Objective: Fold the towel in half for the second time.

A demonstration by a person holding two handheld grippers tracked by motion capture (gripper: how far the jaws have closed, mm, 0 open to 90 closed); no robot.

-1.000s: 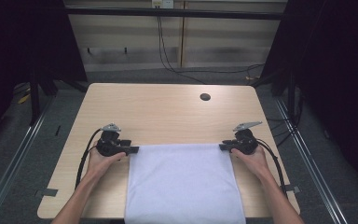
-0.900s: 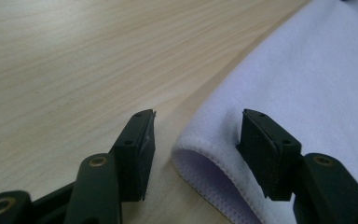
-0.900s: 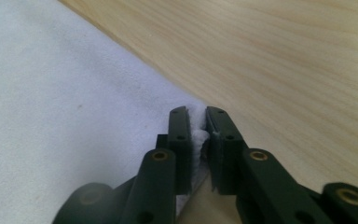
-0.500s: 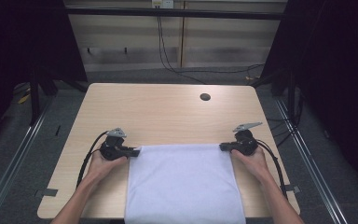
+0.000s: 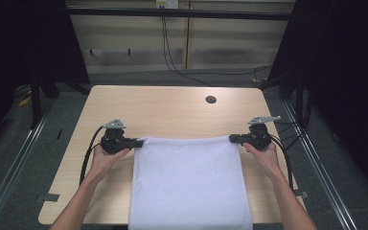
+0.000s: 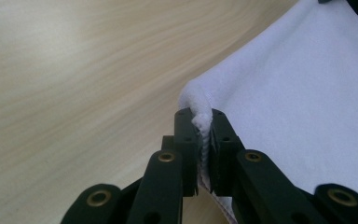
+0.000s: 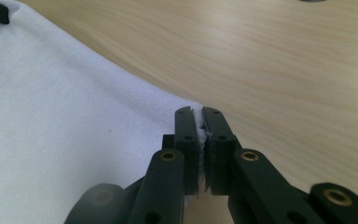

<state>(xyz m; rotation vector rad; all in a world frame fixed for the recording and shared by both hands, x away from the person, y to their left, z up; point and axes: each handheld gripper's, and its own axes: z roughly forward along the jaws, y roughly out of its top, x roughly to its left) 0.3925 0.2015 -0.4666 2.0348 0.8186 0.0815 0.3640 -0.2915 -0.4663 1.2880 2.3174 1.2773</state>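
Your white cloth (image 5: 189,184) lies flat on the near half of the bench (image 5: 172,108), its near end hanging over the edge closest to you and its far hem running straight across, side to side, between your two hands. That hem is the line the next move turns on: it is stretched level from corner to corner, and everything else of the cloth trails back from it toward you.

Your left gripper (image 5: 135,142) sits at the far left corner, its fingers (image 6: 186,135) having just closed, and in the left gripper view they now pinch a small fold of cloth that pokes up between them. Your right gripper (image 5: 234,139) sits at the far right corner, its fingers (image 7: 185,135) likewise just closed, with a thin strip of fabric clamped in the narrow gap.

Each hand holds its own corner, so neither is nearer. The open bench lies beyond the hem, toward the dark round hole (image 5: 211,99). My guess is you lift both corners together; keep them level or the hem will skew.
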